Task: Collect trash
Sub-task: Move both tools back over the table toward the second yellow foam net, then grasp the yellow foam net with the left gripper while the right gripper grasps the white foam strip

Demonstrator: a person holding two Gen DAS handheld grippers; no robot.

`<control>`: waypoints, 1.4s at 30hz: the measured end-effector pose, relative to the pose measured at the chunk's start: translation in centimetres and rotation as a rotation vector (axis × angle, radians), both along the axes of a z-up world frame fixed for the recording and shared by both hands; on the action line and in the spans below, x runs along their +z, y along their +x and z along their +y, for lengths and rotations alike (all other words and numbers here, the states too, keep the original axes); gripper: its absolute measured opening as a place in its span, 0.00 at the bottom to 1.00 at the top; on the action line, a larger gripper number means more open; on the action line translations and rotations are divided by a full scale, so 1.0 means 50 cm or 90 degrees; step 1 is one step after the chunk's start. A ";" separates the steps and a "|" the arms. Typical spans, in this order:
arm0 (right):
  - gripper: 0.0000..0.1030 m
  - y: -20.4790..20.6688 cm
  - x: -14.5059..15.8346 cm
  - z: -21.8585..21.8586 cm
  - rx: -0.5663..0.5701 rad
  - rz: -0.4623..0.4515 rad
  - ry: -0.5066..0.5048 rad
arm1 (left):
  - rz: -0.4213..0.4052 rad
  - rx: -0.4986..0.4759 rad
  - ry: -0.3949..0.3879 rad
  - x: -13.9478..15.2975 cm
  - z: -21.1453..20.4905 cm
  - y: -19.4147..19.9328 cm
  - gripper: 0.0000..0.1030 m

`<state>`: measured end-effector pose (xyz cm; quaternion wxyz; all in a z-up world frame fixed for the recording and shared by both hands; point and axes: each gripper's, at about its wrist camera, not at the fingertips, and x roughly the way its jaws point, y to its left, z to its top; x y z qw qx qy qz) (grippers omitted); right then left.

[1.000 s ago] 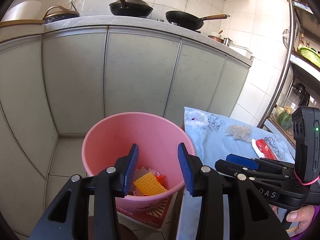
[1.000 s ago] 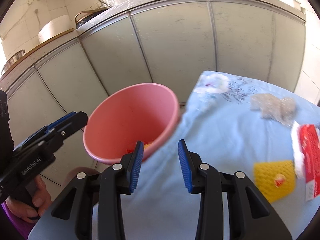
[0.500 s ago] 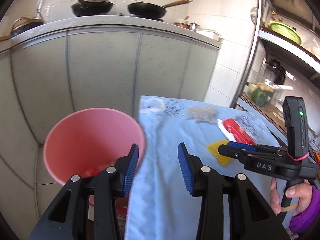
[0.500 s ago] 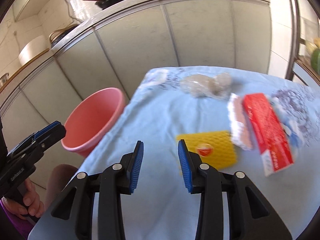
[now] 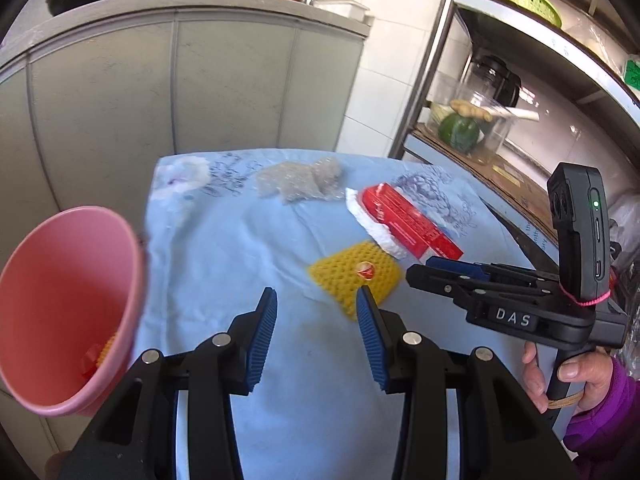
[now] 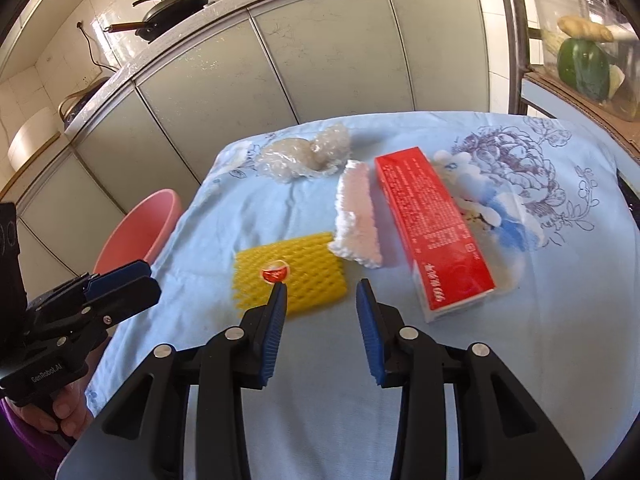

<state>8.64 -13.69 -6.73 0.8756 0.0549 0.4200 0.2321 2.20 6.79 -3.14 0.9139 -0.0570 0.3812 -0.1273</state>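
On the light blue tablecloth point(image 6: 400, 360) lie a yellow foam net point(image 6: 288, 276) point(image 5: 354, 274), a white foam piece point(image 6: 358, 220) point(image 5: 372, 228), a red box point(image 6: 432, 224) point(image 5: 408, 220) and crumpled clear plastic point(image 6: 304, 154) point(image 5: 300, 180). A pink bin point(image 5: 68, 312) point(image 6: 138, 236) with some trash inside stands off the table's left edge. My left gripper point(image 5: 316, 332) is open and empty over the cloth, just short of the net. My right gripper point(image 6: 320, 320) is open and empty, just short of the net's near right corner.
Grey kitchen cabinets point(image 5: 180, 88) with black pans point(image 6: 176, 4) on the counter stand behind the table. A metal shelf rack point(image 5: 432, 60) with a green vegetable point(image 6: 584, 68) and jars is on the right.
Both grippers have swung right from the pink bin to over the table and come closer to the yellow net. Both stayed open.
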 end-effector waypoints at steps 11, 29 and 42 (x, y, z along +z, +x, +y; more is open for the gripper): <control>0.36 -0.003 -0.011 -0.021 -0.011 0.000 -0.003 | 0.016 -0.073 0.073 -0.020 -0.095 0.096 0.39; 0.36 0.000 -0.017 -0.020 -0.022 0.011 -0.011 | 0.034 -0.097 0.164 -0.080 -0.128 0.140 0.44; 0.36 -0.005 -0.010 -0.021 -0.023 -0.002 -0.017 | 0.029 -0.083 0.143 -0.068 -0.121 0.086 0.08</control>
